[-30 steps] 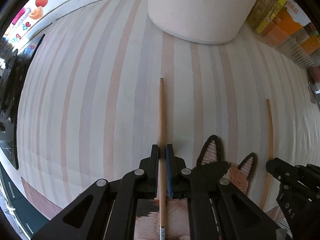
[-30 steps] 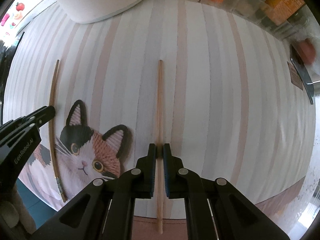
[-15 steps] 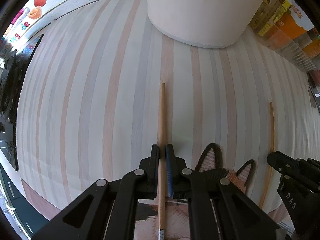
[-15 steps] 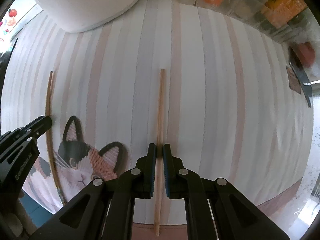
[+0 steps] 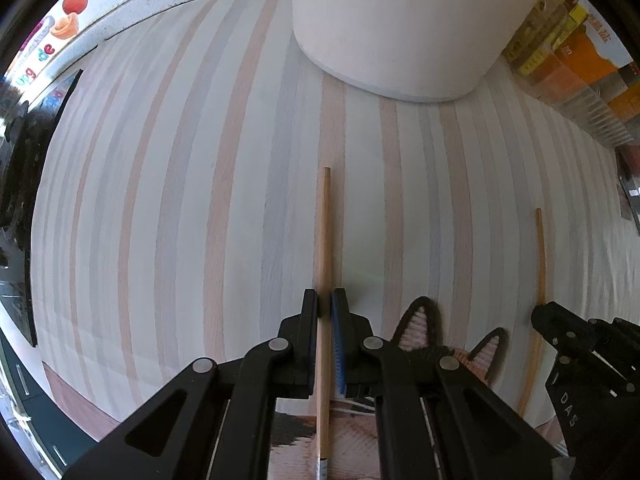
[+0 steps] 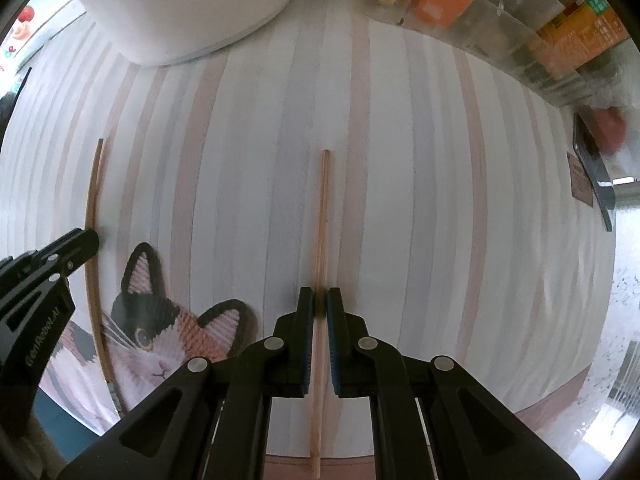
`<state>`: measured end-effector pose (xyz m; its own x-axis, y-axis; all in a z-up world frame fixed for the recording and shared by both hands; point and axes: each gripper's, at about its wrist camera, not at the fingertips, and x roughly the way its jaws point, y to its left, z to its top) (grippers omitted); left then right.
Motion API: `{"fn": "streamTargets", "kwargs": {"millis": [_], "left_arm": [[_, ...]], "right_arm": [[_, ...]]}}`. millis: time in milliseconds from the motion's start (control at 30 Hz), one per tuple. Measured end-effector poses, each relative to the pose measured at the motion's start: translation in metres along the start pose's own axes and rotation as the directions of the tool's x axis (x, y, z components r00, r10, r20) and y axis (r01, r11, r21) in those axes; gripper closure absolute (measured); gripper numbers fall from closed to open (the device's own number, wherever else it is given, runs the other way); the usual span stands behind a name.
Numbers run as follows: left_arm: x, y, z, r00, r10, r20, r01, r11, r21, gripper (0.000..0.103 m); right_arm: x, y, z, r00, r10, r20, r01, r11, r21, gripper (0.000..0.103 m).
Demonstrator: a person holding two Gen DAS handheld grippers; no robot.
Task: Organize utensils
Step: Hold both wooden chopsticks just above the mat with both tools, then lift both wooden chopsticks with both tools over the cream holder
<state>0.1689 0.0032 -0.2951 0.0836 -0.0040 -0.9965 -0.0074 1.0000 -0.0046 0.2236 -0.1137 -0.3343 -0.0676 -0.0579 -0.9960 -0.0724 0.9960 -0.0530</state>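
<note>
My left gripper is shut on a wooden chopstick that points forward over the striped cloth. My right gripper is shut on a second wooden chopstick, also pointing forward. Each view shows the other gripper and its chopstick at the side: the right gripper with its chopstick in the left wrist view, the left gripper with its chopstick in the right wrist view. A large white round container stands ahead; it also shows in the right wrist view.
A cat-face mat lies on the cloth between the grippers, near the front edge. Clear bins with orange and yellow packets line the back right. A dark flat object lies at the right edge. Black items sit at far left.
Both grippers have moved forward with their chopsticks toward the white container. The cat mat has slid lower in both views.
</note>
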Motion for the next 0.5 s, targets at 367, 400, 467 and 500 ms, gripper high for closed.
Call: {"fn": "streamTargets", "kwargs": {"millis": [367,400,467,500], "left_arm": [[-0.047,0.013,-0.008,0.993,0.02,0.113,-0.022,1.0,0.012,0.099],[-0.053,0.016,-0.007,0.992,0.018,0.127,-0.02,1.0,0.013,0.099],[-0.072,0.022,-0.005,0.985,0.018,0.172,-0.02,1.0,0.014,0.099],[-0.082,0.025,-0.004,0.98,0.016,0.199,-0.019,1.0,0.014,0.099]], "right_arm": [[-0.018,-0.02,-0.02,0.989,0.127,0.074,-0.131,0.989,0.065,0.096],[-0.025,-0.021,-0.023,0.986,0.133,0.097,-0.139,0.989,0.056,0.096],[-0.034,-0.025,-0.027,0.98,0.143,0.141,-0.149,0.988,0.037,0.096],[-0.043,-0.026,-0.029,0.974,0.152,0.169,-0.158,0.987,0.025,0.096]]}}
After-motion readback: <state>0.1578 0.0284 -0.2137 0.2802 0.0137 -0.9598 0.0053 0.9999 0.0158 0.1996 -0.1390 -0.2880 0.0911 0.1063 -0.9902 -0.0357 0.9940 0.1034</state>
